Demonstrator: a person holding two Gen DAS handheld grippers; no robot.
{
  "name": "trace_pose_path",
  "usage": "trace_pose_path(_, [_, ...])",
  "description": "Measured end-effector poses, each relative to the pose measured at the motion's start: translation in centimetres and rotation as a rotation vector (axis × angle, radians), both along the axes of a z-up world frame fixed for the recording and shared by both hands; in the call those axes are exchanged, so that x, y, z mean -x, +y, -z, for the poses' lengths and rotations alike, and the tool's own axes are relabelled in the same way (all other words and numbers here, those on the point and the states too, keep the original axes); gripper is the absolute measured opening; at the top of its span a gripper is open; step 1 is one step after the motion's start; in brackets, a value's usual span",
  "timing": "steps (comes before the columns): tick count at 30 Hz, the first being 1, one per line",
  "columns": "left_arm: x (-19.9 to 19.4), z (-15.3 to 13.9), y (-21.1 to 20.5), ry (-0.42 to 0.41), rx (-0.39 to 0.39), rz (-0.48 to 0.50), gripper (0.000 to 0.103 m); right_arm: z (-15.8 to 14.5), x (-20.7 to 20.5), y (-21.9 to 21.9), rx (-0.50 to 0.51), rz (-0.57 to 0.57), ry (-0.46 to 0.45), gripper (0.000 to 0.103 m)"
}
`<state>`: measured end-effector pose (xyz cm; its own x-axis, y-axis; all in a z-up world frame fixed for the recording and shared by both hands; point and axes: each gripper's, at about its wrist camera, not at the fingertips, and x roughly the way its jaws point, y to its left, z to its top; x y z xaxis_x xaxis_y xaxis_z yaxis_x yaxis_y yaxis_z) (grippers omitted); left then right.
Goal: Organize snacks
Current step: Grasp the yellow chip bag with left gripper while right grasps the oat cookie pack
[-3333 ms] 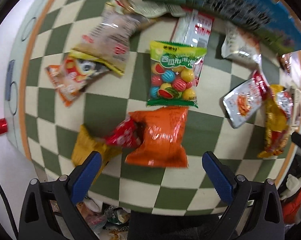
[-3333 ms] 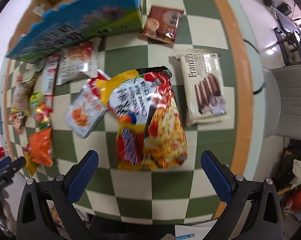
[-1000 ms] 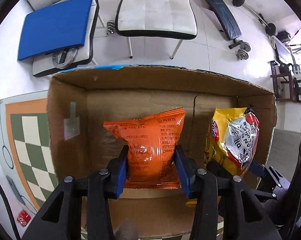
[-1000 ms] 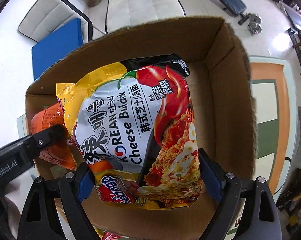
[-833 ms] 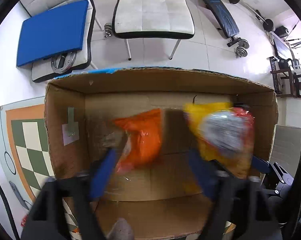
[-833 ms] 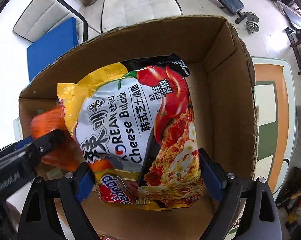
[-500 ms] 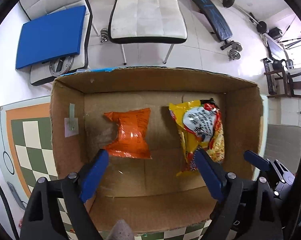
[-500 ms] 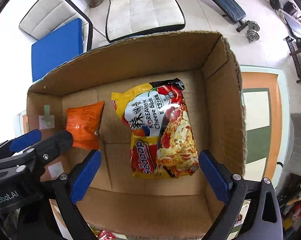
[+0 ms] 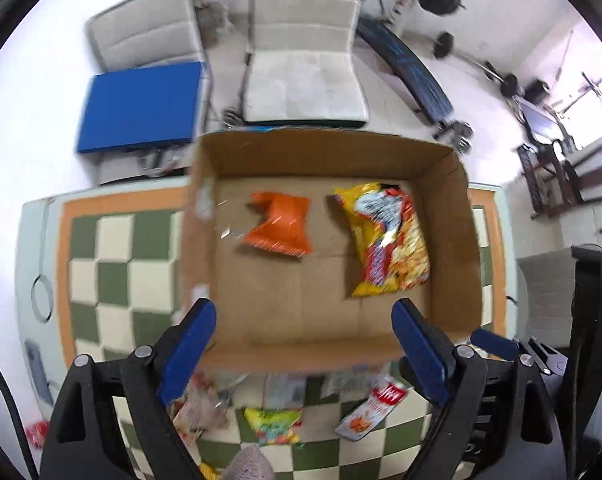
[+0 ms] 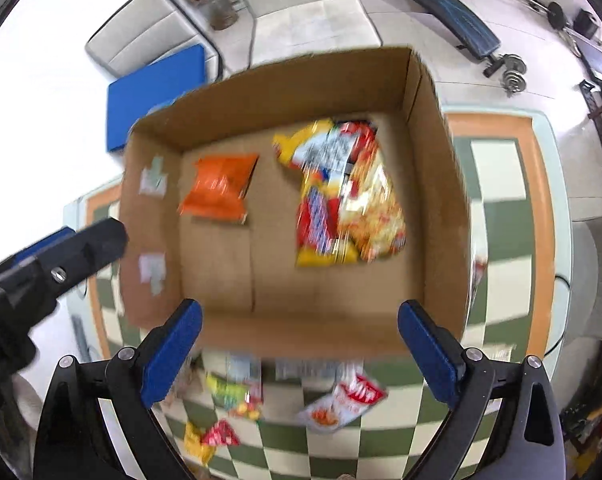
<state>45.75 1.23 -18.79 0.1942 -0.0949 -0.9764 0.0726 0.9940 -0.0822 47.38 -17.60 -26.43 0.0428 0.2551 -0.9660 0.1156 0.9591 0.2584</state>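
Note:
An open cardboard box (image 9: 453, 248) stands on the checkered table; it also shows in the right wrist view (image 10: 437, 208). An orange snack bag (image 9: 279, 225) (image 10: 219, 188) and a yellow noodle packet (image 9: 385, 240) (image 10: 341, 204) lie flat on its floor. My left gripper (image 9: 303, 354) is open and empty, above the box's near wall. My right gripper (image 10: 299, 352) is open and empty, also above the near wall. Several snack packs lie on the table in front of the box, among them a white and red packet (image 9: 371, 410) (image 10: 341, 402) and a candy bag (image 9: 275, 420) (image 10: 237, 396).
The green and cream checkered table (image 9: 113, 256) has an orange border. Beyond the box stand white chairs (image 9: 305, 84), a blue pad (image 9: 139, 106) and a weight bench (image 9: 405, 76). The left gripper's body (image 10: 41, 264) shows at the left of the right wrist view.
Both grippers opened and dropped the orange bag and the noodle packet into the box. Both have since pulled up and back, so the table in front of the box now shows.

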Motion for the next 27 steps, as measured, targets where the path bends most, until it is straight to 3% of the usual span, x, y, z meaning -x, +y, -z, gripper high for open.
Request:
trace_pose_path(5, [7.6,1.6,3.5,-0.031,-0.09,-0.122,0.09,1.3,5.8,1.1,-0.039,-0.053,0.04,0.1])
trace_pose_path(12, [14.2,10.1,6.8,0.148,-0.09,-0.277,0.09,9.4,9.2,1.3,0.017,-0.024,0.136,0.1])
trace_pose_path(18, [16.4,14.3,8.6,0.221,-0.098,-0.354,0.09,13.9,9.0,1.9,0.057,0.016,0.138,0.1])
trace_pose_path(21, [17.2,15.0,9.1,0.236,-0.109,-0.364,0.09,15.2,9.0,2.3,0.062,0.038,0.141,0.1])
trace_pose_path(25, [17.8,15.5,9.5,0.246,-0.126,-0.374,0.09,16.0,8.8,3.0,0.141,0.034,0.116,0.1])
trace_pose_path(27, [18.1,15.5,9.9,0.251,-0.124,-0.387,0.09,16.2,9.1,2.9,0.175,0.027,0.124,0.085])
